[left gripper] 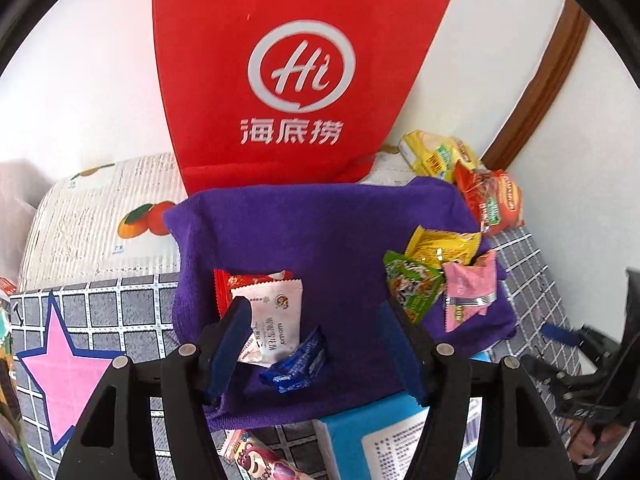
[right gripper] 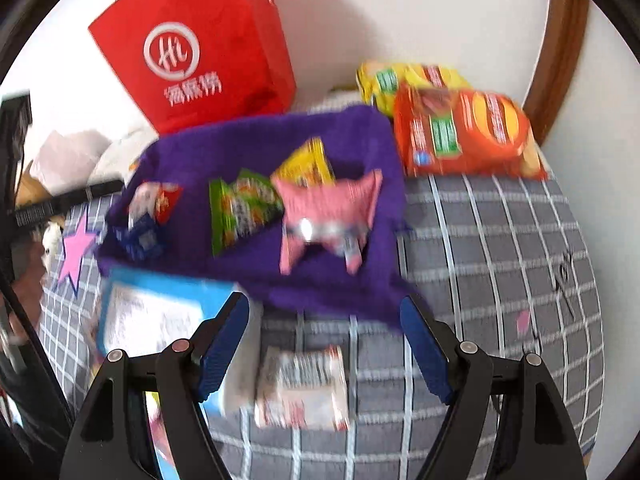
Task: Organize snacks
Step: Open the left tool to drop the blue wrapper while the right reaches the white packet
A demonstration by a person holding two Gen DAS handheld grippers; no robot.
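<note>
A purple towel lies on a grey checked cloth. On its left side lie a red-and-white packet and a blue candy. On its right lie a green packet, a yellow packet and a pink packet. My left gripper hangs open above the blue candy, touching nothing. The right wrist view is blurred. There my right gripper is open over the checked cloth, just above a small white-and-red packet near the towel.
A red paper bag stands against the wall behind the towel. An orange chip bag and a yellow one lie at the back right. A blue box and a pink star sit at the near left.
</note>
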